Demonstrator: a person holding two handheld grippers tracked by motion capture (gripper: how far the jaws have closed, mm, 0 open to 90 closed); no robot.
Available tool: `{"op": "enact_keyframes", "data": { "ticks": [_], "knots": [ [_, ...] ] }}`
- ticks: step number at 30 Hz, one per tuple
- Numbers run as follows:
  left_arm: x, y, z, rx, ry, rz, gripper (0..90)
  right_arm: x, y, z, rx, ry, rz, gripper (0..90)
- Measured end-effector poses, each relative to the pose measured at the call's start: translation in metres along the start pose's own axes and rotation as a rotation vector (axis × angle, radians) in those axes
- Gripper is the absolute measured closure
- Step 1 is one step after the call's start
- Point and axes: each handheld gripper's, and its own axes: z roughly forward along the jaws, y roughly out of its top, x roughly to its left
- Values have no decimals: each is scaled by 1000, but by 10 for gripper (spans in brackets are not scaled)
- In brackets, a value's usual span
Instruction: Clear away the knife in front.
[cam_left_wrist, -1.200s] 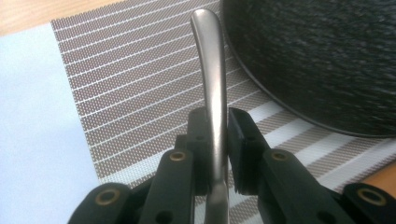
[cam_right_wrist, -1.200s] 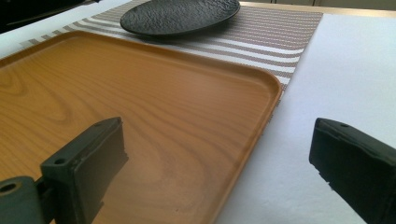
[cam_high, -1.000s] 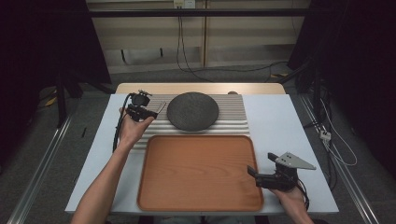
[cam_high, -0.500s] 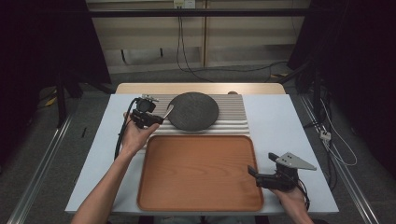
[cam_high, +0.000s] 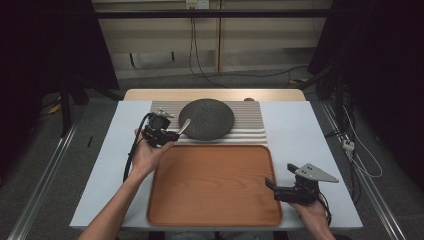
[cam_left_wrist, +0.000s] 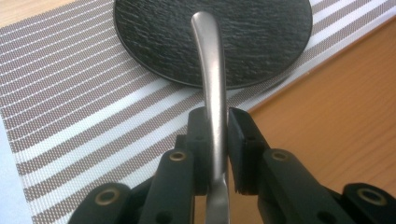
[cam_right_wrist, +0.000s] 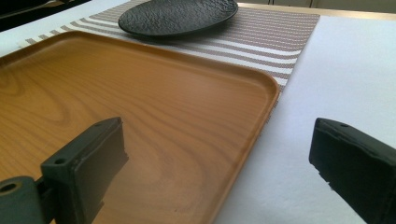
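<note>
The left hand-held gripper (cam_left_wrist: 215, 140) is clamped on a metal utensil handle (cam_left_wrist: 211, 65) whose tip hangs over the dark plate's (cam_high: 206, 118) near edge; lower it level and slowly before releasing, while the right hand-held gripper (cam_right_wrist: 219, 163) waits, jaws apart, at the wooden tray's (cam_high: 215, 212) corner

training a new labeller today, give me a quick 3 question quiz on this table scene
1. True or false: the left gripper is shut on a metal utensil handle.
2. Which thing lies on the striped placemat? A) the wooden tray B) the dark round plate C) the right gripper
3. Fill in: the right gripper's jaws stand ____, with nothing between them, at the tray's right edge.

Key
1. True: the jaws clamp the handle, whose tip points toward the plate.
2. B: the tray lies nearer the person, beside the mat.
3. open
</note>
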Motion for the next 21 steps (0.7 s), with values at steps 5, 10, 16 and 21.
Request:
{"op": "enact_keyframes", "data": {
  "ticks": [5, 10, 16, 21],
  "knots": [
    [-9, -4, 0, 16, -15, 13, 801, 0, 0, 0, -2, -1, 3, 36],
    [-18, -7, 0, 13, -36, 16, 801, 0, 0, 0, 0, 0, 3, 36],
    [-30, -9, -1, 15, -56, 30, 801, 0, 0, 0, -1, -1, -2, 36],
    [-37, -15, 1, 16, -62, 17, 801, 0, 0, 0, -2, -2, -3, 36]
  ]
}}
